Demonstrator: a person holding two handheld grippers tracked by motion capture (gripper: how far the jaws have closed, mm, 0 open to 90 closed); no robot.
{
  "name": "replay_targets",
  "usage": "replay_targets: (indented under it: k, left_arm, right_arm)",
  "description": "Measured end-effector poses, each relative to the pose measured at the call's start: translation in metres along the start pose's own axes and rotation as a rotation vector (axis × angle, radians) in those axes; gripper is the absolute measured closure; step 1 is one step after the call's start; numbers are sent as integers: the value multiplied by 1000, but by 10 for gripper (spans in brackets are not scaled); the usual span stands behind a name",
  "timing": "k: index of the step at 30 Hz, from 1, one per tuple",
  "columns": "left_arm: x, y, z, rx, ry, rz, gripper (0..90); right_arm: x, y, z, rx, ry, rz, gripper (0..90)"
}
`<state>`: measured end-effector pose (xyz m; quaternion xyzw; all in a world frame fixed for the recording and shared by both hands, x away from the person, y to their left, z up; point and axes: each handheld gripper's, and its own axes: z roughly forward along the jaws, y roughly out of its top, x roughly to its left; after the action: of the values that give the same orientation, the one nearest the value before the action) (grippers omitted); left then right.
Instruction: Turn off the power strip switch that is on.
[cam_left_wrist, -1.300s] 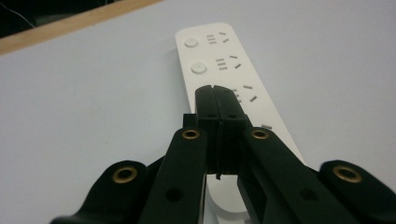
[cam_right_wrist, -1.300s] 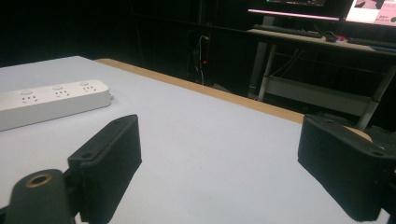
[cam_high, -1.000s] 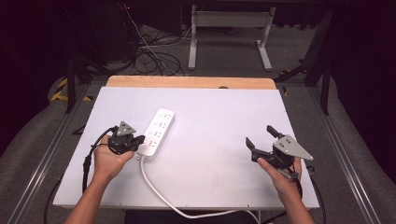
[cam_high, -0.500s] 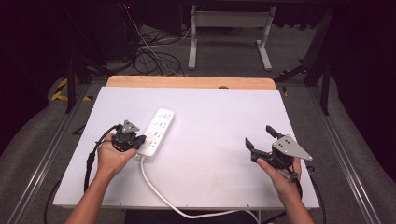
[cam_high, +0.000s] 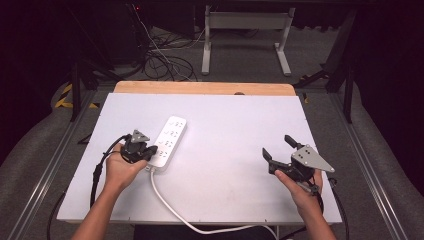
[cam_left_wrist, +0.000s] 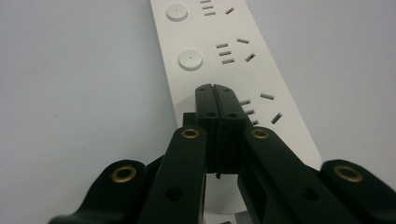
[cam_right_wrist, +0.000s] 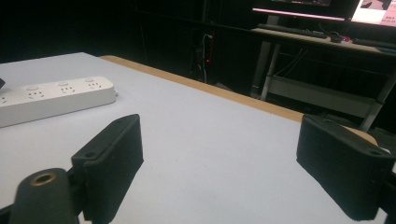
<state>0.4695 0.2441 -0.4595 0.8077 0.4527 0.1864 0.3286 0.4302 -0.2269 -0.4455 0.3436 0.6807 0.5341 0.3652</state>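
Observation:
A white power strip (cam_high: 170, 138) lies on the white table (cam_high: 235, 120), left of centre, and its cable (cam_high: 170, 205) curls off the near edge. My left gripper (cam_high: 151, 150) is shut with nothing between its jaws. Its tips sit on or just over the strip's near end. In the left gripper view the closed tips (cam_left_wrist: 216, 91) cover the strip (cam_left_wrist: 261, 60) beside the nearest socket, and two round buttons (cam_left_wrist: 190, 59) show beyond them. My right gripper (cam_high: 276, 146) is held open at the table's right side, far from the strip. Its view shows the spread jaws (cam_right_wrist: 229, 163) and the strip (cam_right_wrist: 56, 98) at the far left.
A wooden strip (cam_high: 200, 88) edges the table's far side. Beyond it are a dark floor with tangled cables (cam_high: 160, 60) and a metal desk frame (cam_high: 245, 30). Metal rails (cam_high: 60, 150) run along both sides of the table.
My left gripper has shifted a little to the right, onto the strip's near end. The right gripper has stayed where it was, open.

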Motion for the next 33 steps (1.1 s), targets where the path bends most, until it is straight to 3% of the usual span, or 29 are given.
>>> replay_targets:
  k: [24,33]
  left_arm:
    - [2,-4,0,-6,-23,-42,900]
    - [2,-3,0,-9,-22,-31,900]
  right_arm:
    - [1,1,2,-3,13,-2,150]
    - [1,1,2,-2,14,-3,151]
